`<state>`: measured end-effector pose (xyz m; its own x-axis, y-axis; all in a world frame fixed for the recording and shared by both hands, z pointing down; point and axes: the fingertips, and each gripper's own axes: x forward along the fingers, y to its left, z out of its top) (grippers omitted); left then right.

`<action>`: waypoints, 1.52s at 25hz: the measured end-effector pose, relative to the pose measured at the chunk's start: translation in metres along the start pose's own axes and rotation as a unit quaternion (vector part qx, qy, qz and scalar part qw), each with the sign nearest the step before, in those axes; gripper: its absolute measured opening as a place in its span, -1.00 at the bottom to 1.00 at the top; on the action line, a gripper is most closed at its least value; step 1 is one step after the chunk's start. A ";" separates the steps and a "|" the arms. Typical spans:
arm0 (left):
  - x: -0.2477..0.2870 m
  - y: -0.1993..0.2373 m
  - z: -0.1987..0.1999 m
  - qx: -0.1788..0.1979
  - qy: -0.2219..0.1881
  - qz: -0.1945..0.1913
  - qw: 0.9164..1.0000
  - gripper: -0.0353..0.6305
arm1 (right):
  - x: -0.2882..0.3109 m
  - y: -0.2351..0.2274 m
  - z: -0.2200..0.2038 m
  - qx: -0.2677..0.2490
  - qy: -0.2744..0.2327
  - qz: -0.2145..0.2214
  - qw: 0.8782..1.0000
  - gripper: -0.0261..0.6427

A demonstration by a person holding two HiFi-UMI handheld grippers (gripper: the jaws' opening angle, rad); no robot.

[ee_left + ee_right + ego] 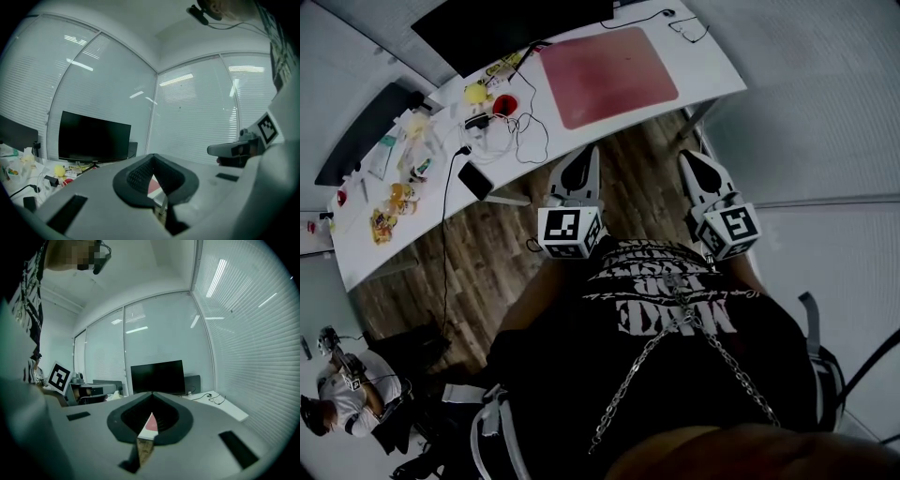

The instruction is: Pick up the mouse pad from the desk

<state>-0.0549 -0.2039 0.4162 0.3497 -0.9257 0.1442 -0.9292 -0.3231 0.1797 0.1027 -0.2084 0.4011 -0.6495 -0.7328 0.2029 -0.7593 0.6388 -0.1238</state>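
Well, both tongs are up in the air over the wooden floor (511, 239), on the near side of the white desk (712, 70). They do not touch the desk. The left gripper (587, 157) is clenched tight, with its two jaws pressed together at the tips and nothing held between them. The right gripper (691, 161) is clenched tight too, and it holds nothing either. Both point toward the desk, side by side, with a gap between them. Each one has a white cube with black squares at its near end.

The mouse pad (607, 75) is pink-red and lies flat on the desk, toward the right end. It is well apart from both grippers, on the far side of them. A little bit of its pink shows through the hollow behind each pair of jaws in the two gripper views.

A big black monitor (502, 23) stands at the far edge of the desk, just left of the pad. A pair of glasses (688, 28) lies at the far right of the desk. Left of the pad there are tangled cables (528, 131), a yellow thing (475, 92), a red round thing (504, 103) and a dark phone (475, 178) at the near edge. More small things lie farther left.

The person holding the tongs wears a black shirt (675, 319) with white print and a chain. Another person (342, 394) sits far off at the near left.
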 end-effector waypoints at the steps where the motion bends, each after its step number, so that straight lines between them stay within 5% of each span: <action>1: 0.004 0.006 0.001 0.001 -0.001 -0.003 1.000 -0.87 | 0.006 0.000 0.000 -0.001 -0.001 -0.003 1.000 -0.93; 23: 0.042 0.107 0.010 -0.028 -0.010 -0.014 0.999 -0.88 | 0.109 0.013 0.010 -0.007 0.017 -0.017 1.000 -0.93; 38: 0.151 0.183 0.015 -0.031 0.002 0.060 0.998 -0.88 | 0.245 -0.064 0.027 0.000 0.010 0.051 0.999 -0.93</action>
<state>-0.1738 -0.4060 0.4559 0.2369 -0.9563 0.1714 -0.9552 -0.1971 0.2206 -0.0090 -0.4353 0.4321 -0.7229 -0.6585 0.2092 -0.6889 0.7100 -0.1458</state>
